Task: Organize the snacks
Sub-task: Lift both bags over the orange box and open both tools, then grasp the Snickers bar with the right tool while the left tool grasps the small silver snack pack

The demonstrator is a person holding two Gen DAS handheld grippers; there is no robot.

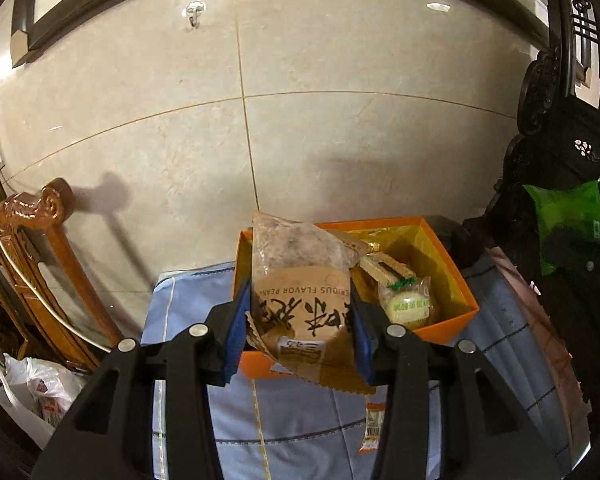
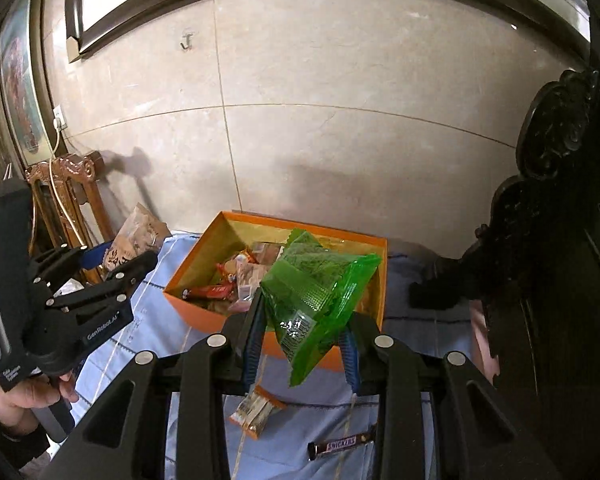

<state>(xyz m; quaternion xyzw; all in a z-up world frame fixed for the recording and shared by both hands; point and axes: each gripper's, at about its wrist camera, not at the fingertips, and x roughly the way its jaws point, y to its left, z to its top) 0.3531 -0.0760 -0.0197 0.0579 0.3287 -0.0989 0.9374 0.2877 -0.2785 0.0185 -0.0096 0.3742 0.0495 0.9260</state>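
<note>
Snickers bar (image 2: 342, 445) shows only in right wrist view.

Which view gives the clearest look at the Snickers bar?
The right wrist view: the Snickers bar lies on the blue cloth below the right gripper, label readable. The left wrist view does not show it.

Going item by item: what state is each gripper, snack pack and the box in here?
Left gripper: shut on peanut bag.
Peanut bag: held, lifted.
Right gripper: shut on green bag.
Green bag: held, lifted.
Orange box: open, partly filled.
Snickers bar: lying on the cloth.
Orange packet: lying on the cloth.
</note>
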